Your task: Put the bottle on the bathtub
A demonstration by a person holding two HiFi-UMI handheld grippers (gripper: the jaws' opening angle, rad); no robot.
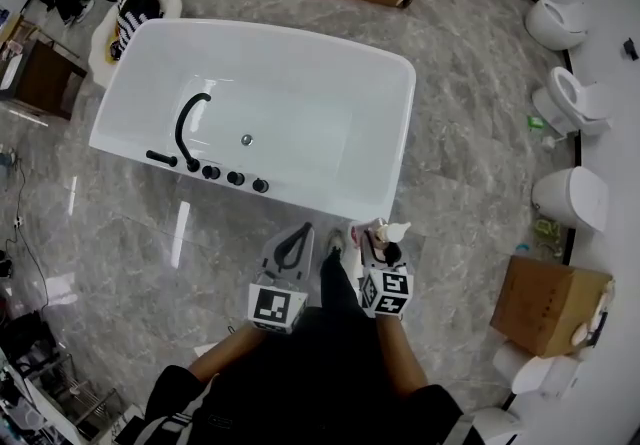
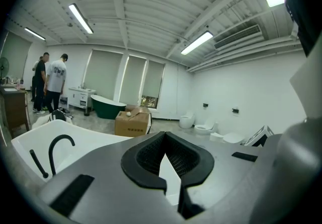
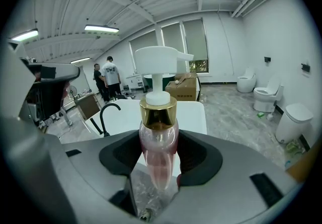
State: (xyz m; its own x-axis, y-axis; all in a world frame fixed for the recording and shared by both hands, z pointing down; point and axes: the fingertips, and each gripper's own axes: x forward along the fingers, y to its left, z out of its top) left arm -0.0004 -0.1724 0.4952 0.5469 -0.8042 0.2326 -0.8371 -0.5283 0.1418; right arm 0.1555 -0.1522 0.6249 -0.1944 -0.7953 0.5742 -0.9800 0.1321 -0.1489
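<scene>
right gripper (image 3: pixel 159 153) clamped on pink pump bottle (image 3: pixel 159 126) | left gripper (image 2: pixel 164 156) closed, empty | risk: bottle toppled off narrow bathtub (image 1: pixel 400 123) rim, frame centre, if released off-centre

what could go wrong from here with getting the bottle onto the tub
1. The right gripper grips the bottle by its pink body, with the gold collar and white pump head well above the jaws. It may be top-heavy and tip on release.
2. The bathtub rim looks narrow and sloped at the near right end. A bottle set off-centre there could slide into the tub or drop to the floor.
</scene>
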